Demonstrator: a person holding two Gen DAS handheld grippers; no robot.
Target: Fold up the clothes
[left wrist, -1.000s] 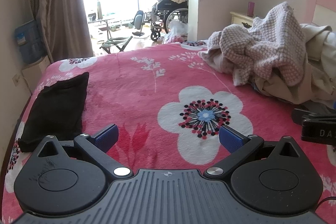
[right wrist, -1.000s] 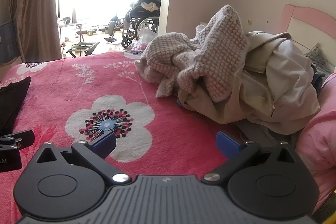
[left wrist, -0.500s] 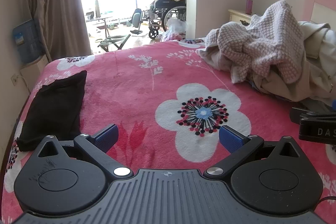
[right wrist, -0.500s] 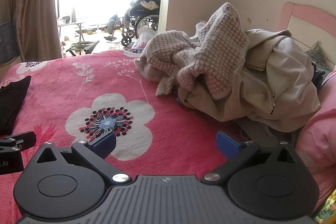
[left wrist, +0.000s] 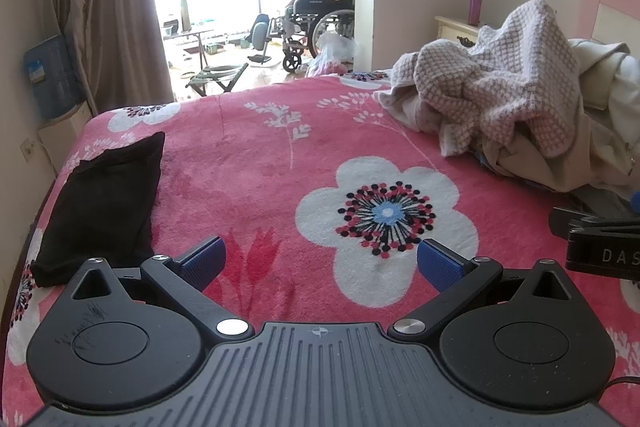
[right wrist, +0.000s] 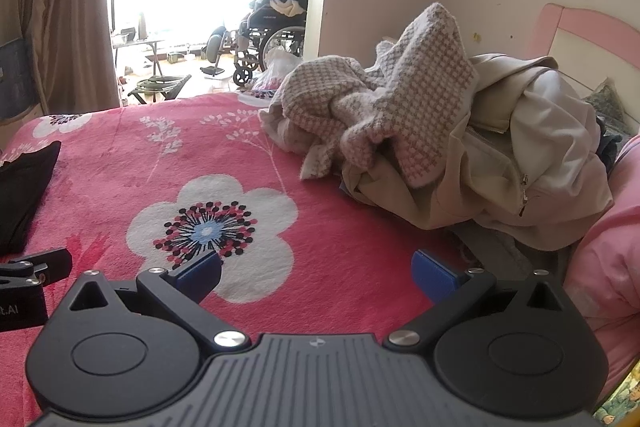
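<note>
beige jacket (left wrist: 608, 131) cropped, black garment (right wrist: 24, 187) cropped

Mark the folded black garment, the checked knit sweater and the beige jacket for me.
folded black garment (left wrist: 106, 203): left wrist view, middle of its top face.
checked knit sweater (right wrist: 416, 95): right wrist view, raised peak.
beige jacket (right wrist: 532, 163): right wrist view, front by the zip.

Left claw (left wrist: 319, 259): I have it spread wide, blue pads far apart, nothing between them.
Left claw pose: level, pointing forward, held low.
Right claw (right wrist: 316, 275): I have it spread wide too, gripping nothing.
Right claw pose: level, pointing forward, at about the same height.
Spacing: the two sit side by side, each showing at the edge of the other's view, not touching.
</note>
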